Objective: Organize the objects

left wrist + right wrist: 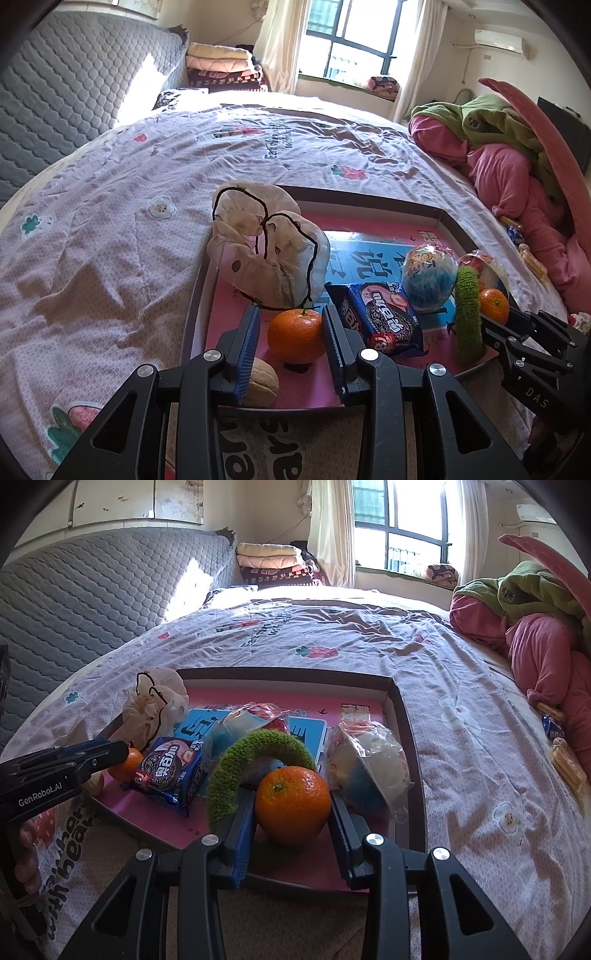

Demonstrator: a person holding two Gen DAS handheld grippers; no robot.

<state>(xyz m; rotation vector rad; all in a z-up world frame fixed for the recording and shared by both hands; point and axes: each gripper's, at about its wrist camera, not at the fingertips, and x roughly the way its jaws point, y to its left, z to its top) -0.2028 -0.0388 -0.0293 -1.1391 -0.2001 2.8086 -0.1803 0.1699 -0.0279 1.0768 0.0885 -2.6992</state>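
A shallow box tray [439,218] [397,690] with a pink and blue floor lies on the bed. My left gripper [290,317] stands around an orange [294,335] in the tray; its right finger touches the fruit, a small gap shows on the left. My right gripper [291,801] is shut on a second orange [292,805], also seen in the left wrist view [494,305]. A green knitted tube [468,308] [255,753], a blue cookie pack [380,317] [171,771], wrapped toy balls [430,280] [369,771] and a cloth drawstring bag [266,247] [155,709] lie in the tray.
A small tan bun [260,382] lies at the tray's near left corner. A pink and green blanket pile [509,166] [535,627] sits at the right, with snack packets [561,749] beside it. A grey quilted headboard [66,96] is at the left.
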